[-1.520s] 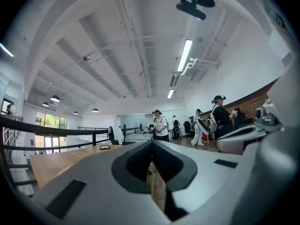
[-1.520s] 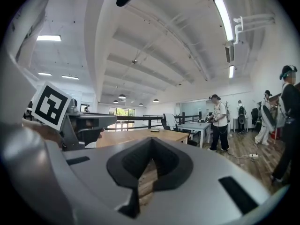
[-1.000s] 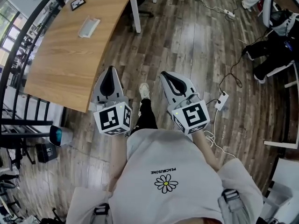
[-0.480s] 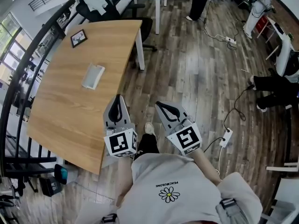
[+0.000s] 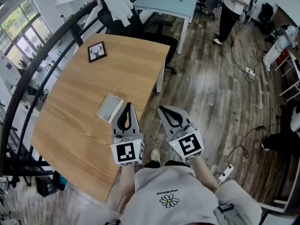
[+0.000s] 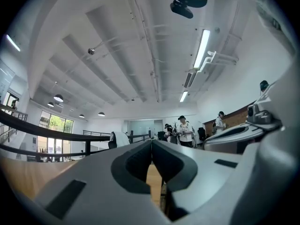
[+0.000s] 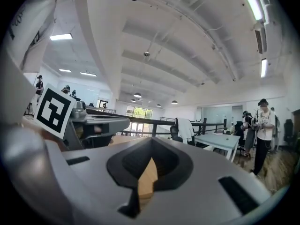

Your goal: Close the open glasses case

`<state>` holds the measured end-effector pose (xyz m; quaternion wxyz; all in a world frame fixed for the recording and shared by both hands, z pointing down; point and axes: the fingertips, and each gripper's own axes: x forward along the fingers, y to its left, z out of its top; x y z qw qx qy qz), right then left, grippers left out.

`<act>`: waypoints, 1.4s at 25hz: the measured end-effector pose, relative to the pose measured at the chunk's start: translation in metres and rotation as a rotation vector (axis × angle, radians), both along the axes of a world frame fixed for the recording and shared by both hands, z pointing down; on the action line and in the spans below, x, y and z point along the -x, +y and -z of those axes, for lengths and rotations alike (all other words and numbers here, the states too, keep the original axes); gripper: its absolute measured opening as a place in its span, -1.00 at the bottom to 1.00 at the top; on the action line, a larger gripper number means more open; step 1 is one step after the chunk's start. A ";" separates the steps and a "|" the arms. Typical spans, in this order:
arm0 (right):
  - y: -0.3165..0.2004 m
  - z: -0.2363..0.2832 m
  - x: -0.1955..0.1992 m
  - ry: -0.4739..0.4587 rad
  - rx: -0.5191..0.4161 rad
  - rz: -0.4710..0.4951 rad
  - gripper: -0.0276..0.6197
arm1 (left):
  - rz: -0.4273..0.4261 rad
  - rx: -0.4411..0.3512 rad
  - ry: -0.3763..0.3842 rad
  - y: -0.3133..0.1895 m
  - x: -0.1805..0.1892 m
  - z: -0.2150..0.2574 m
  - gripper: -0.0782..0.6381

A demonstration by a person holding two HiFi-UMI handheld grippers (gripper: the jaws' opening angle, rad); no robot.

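The glasses case [image 5: 109,108] is a pale grey flat box lying on the wooden table [image 5: 79,125], near its right edge. I cannot tell from here how far its lid stands open. My left gripper [image 5: 126,105] hangs over the table edge, its tip just right of the case and apart from it. Its jaws are shut with nothing between them, as the left gripper view [image 6: 151,142] also shows. My right gripper [image 5: 161,108] is over the floor beside the table, jaws shut and empty [image 7: 150,141]. Neither gripper view shows the case.
A small black picture frame [image 5: 97,52] lies at the table's far end. Beyond it stand a chair draped with a white garment [image 5: 116,6] and a light blue table [image 5: 164,1]. A person [image 5: 233,6] stands at the far right. Black railing [image 5: 28,83] runs along the left.
The view has closed in on the wooden table. Both grippers, earlier over the floor beyond its corner, now sit at its edge, the left one next to the case.
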<state>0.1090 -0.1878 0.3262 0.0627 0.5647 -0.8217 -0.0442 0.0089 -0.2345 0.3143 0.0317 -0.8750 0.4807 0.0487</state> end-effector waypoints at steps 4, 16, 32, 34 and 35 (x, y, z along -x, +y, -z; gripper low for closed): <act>-0.034 0.008 0.003 -0.035 -0.026 0.052 -0.90 | 0.067 0.056 0.017 -0.023 0.008 -0.004 -0.73; -0.080 0.006 -0.001 -0.090 -0.026 0.184 -0.90 | 0.228 0.074 0.017 -0.061 0.018 0.001 -0.73; -0.085 -0.004 0.019 -0.085 0.018 0.296 -0.90 | 0.256 0.123 0.021 -0.087 0.042 -0.009 -0.23; -0.086 -0.006 0.024 -0.089 0.026 0.307 -0.90 | 0.256 0.149 -0.001 -0.095 0.048 -0.021 -0.16; -0.087 -0.006 0.027 -0.090 0.029 0.312 -0.90 | 0.256 0.167 -0.005 -0.099 0.051 -0.029 -0.12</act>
